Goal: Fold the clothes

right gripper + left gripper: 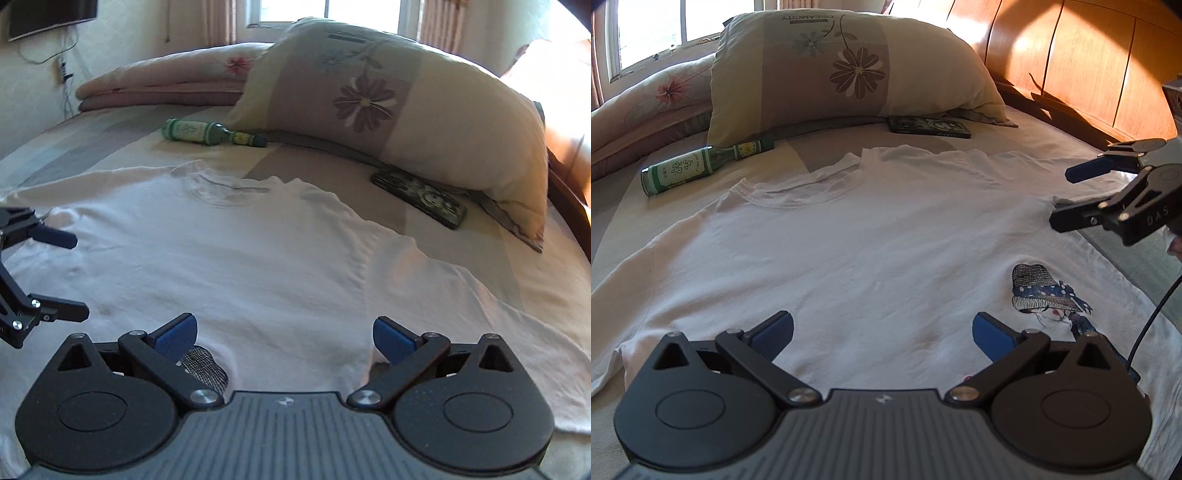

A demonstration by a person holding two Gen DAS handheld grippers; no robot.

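On bed [1034, 144]: white T-shirt [849, 251] is laid flat, front up, unfolded, giving clear edges.
Left hand-held gripper [882, 332]: jaws apart, nothing held, poised over hem.
Right hand-held gripper [282, 334]: jaws apart, empty, poised over sleeve side.
Bottle [698, 168], pillow [849, 70]: lie beyond collar, clear of shirt.

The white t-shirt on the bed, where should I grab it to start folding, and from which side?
Take the white t-shirt by its sleeve on the side nearest the right gripper. That edge lies loose and slightly rippled on the bed sheet, so an open jaw could probably slide under it from outside. The shirt's middle lies flat, offering little to pinch.
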